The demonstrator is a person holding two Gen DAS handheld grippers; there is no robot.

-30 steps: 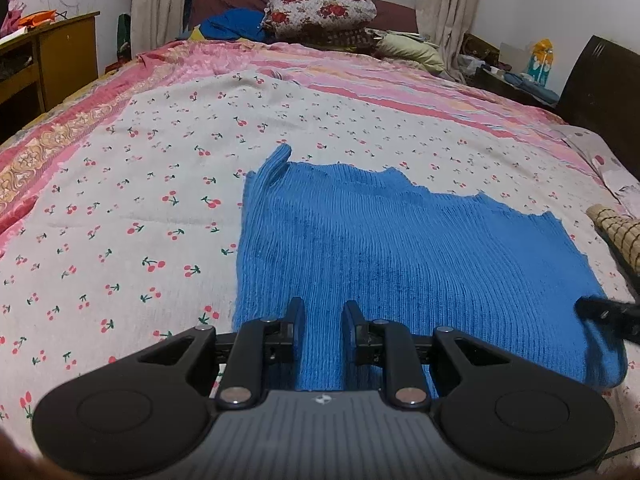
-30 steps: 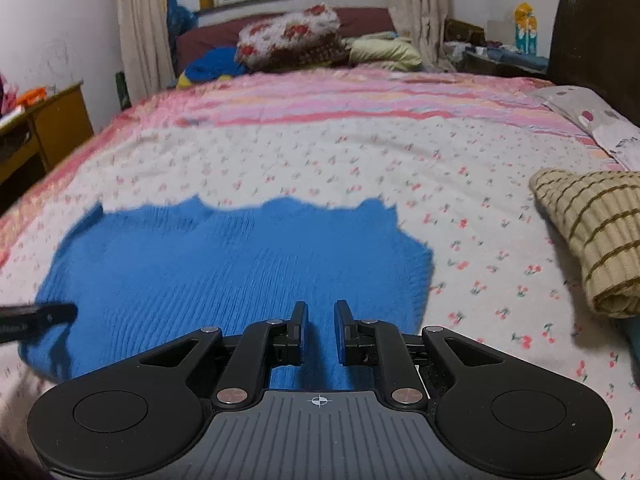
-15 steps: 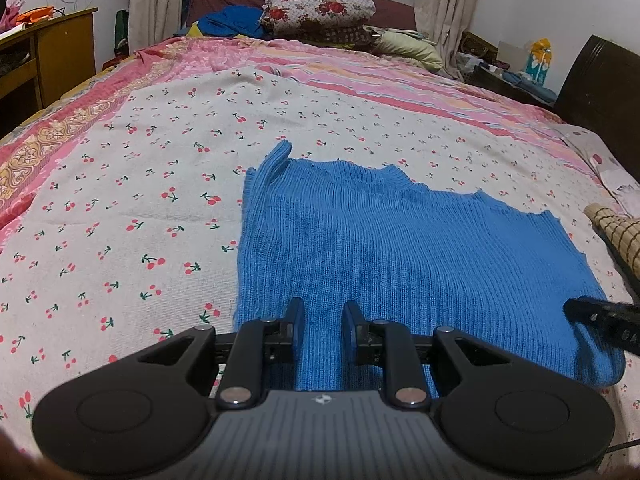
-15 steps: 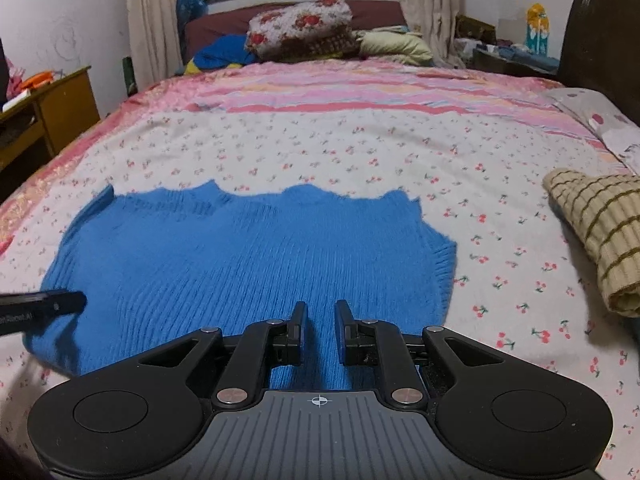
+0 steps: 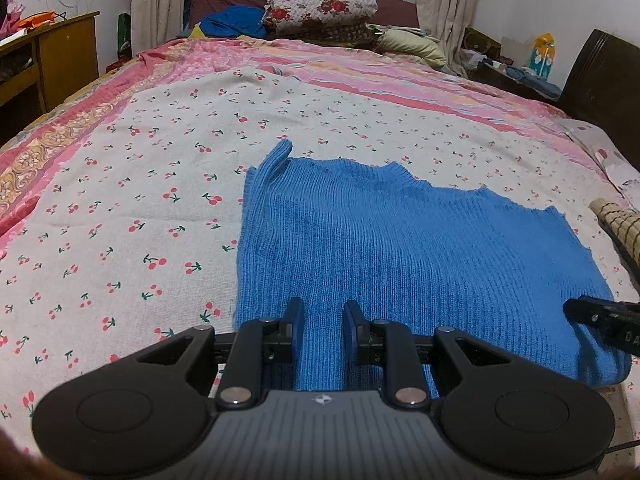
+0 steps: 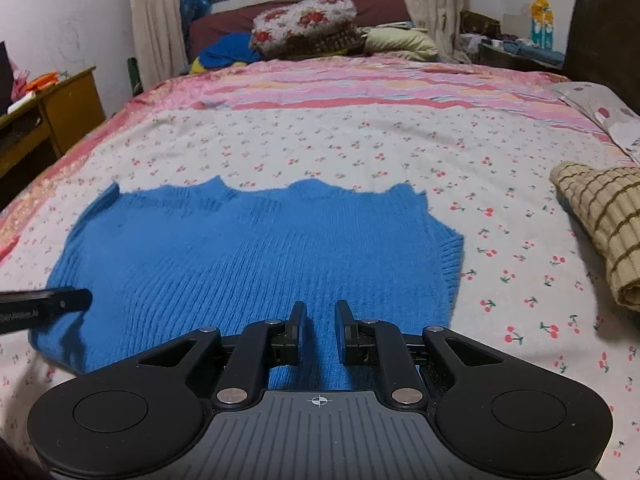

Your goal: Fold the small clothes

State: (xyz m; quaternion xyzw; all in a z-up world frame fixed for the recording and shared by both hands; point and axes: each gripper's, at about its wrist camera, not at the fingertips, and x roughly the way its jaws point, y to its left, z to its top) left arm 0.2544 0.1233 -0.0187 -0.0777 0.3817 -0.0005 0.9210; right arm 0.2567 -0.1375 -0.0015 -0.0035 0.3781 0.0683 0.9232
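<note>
A blue knitted sweater (image 5: pixel 400 248) lies spread flat on the cherry-print bed sheet (image 5: pixel 140 208); one strap-like corner (image 5: pixel 276 158) sticks out at its far left. My left gripper (image 5: pixel 323 312) hangs over the sweater's near left part. Its jaws stand a little apart and the knit shows through the gap, nothing pinched. My right gripper (image 6: pixel 320 314) is over the sweater (image 6: pixel 260 248) near its right side, jaws likewise narrowly apart. Each wrist view shows a finger of the other gripper at the frame edge, casting a shadow on the knit.
A rolled beige cloth with brown stripes (image 6: pixel 600 224) lies on the sheet to the right. Pillows and bedding (image 6: pixel 304 24) are piled at the far end. A wooden desk (image 5: pixel 60 60) stands left of the bed, a dark headboard (image 6: pixel 604 32) at the right.
The right wrist view has shifted slightly, so the sweater sits a bit more to the right in it. The left gripper and the sweater have stayed put.
</note>
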